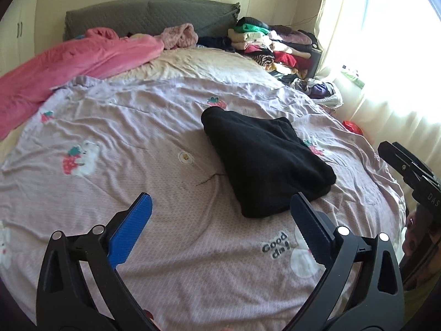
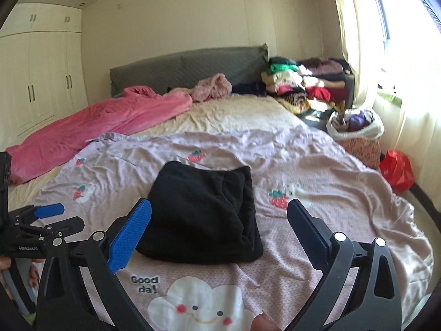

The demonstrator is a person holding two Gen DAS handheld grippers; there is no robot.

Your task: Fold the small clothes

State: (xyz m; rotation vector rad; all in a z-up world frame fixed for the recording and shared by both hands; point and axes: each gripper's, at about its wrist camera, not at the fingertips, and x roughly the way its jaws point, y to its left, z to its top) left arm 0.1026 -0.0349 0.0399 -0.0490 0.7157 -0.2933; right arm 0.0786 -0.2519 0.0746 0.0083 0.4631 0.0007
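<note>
The persons' hands are almost wholly out of frame: only a fingertip shows at the bottom edge of each wrist view, so the grip on the handles cannot be made out. In the left wrist view the right hand-held gripper is cut off by the right edge, and its fingers are not seen there; bright window glare washes out the curtain side of the room.

The folded black garment lies on the lilac strawberry-print quilt in the middle of the bed. Its exact kind is hard to tell, as the dark cloth shows little detail. In the right wrist view it sits just ahead of the right hand-held gripper, between the lines of the two fingers but not touched by them. In the left wrist view the black garment lies ahead and to the right of the left hand-held gripper, its near edge close to the right finger.

Both hand-held grippers are spread wide and hold nothing, hovering low over the quilt and pointing toward the grey headboard. The left hand-held gripper appears at the left edge of the right wrist view, beside the right one.

A pink blanket lies along the left of the bed, and a stack of folded clothes stands by the headboard.
</note>
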